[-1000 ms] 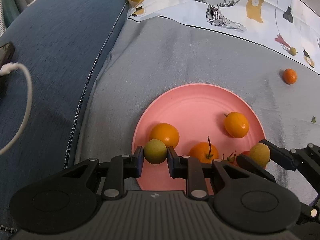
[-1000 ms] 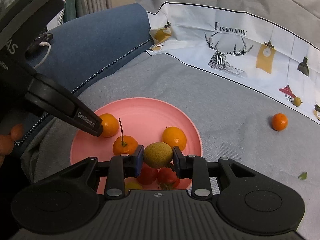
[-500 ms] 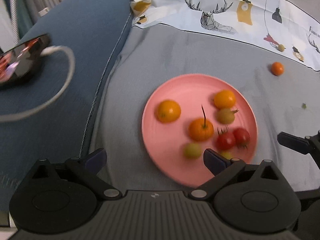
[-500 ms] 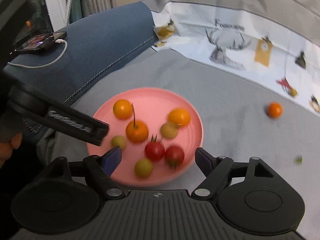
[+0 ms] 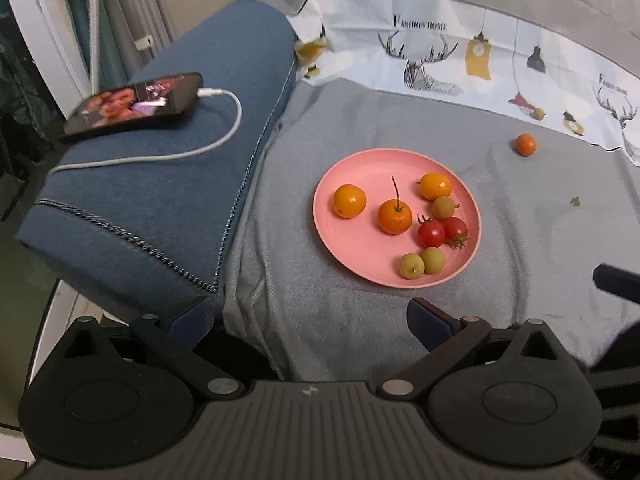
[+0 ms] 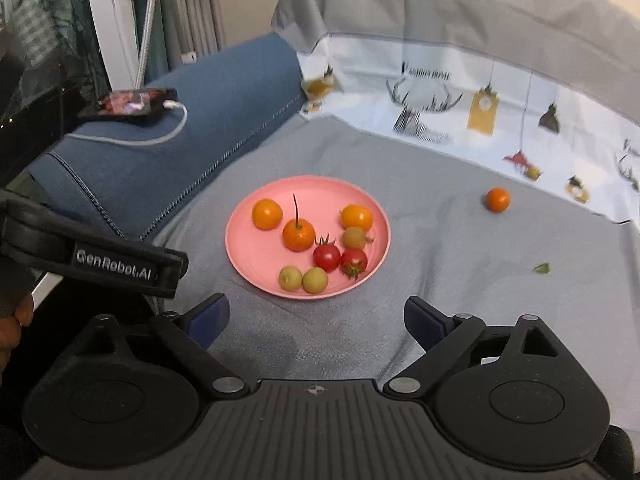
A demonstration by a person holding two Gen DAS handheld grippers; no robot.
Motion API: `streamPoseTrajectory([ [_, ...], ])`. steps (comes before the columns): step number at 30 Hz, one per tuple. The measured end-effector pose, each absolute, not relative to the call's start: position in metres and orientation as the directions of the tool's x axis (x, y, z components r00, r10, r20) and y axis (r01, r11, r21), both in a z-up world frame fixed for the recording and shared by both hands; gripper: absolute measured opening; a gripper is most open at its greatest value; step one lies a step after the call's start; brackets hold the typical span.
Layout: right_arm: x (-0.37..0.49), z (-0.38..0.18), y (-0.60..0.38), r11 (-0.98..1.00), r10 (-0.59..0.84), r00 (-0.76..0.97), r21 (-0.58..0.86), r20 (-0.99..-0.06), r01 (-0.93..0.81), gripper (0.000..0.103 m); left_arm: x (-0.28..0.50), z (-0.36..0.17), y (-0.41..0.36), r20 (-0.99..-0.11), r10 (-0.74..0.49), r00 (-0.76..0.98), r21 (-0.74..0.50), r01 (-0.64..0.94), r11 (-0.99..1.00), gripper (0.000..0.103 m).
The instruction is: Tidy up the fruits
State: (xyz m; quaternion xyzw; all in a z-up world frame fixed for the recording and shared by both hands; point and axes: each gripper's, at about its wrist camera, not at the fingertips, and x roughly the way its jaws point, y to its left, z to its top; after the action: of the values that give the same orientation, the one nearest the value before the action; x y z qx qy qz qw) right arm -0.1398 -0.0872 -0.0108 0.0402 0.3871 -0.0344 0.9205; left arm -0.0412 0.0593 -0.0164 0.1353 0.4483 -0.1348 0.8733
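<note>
A pink plate [image 5: 360,240] [image 6: 320,196] lies on the grey cloth. It holds three orange fruits, two red tomatoes [image 5: 431,233] and three green fruits; two of these green fruits [image 5: 411,266] [image 6: 291,278] sit at its near rim. One loose orange fruit [image 5: 525,145] [image 6: 498,199] lies on the cloth far right of the plate. A small green fruit [image 5: 539,113] rests on the printed cloth. My left gripper [image 5: 310,316] is open and empty, back from the plate. My right gripper [image 6: 316,314] has its jaws opening with nothing between them.
A phone [image 5: 132,102] on a white charging cable [image 5: 224,136] lies on the blue cushion [image 5: 160,208] to the left. A white printed cloth [image 5: 440,52] lines the back. A green leaf scrap [image 5: 575,201] lies on the cloth at right.
Both grippers opened and let go of the green fruits they held, which now lie on the plate. Both have pulled back and up, so the plate looks smaller.
</note>
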Motion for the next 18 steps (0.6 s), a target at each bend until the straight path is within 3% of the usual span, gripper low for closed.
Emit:
streamPoseTrajectory([
  [18,-0.206,0.035,-0.074,0.990,-0.091,0.803,0.034,-0.589,0.137,0.095,-0.104,0.026,0.080,-0.735,-0.172,0.656,0.097,0.352,0.931,0.103],
])
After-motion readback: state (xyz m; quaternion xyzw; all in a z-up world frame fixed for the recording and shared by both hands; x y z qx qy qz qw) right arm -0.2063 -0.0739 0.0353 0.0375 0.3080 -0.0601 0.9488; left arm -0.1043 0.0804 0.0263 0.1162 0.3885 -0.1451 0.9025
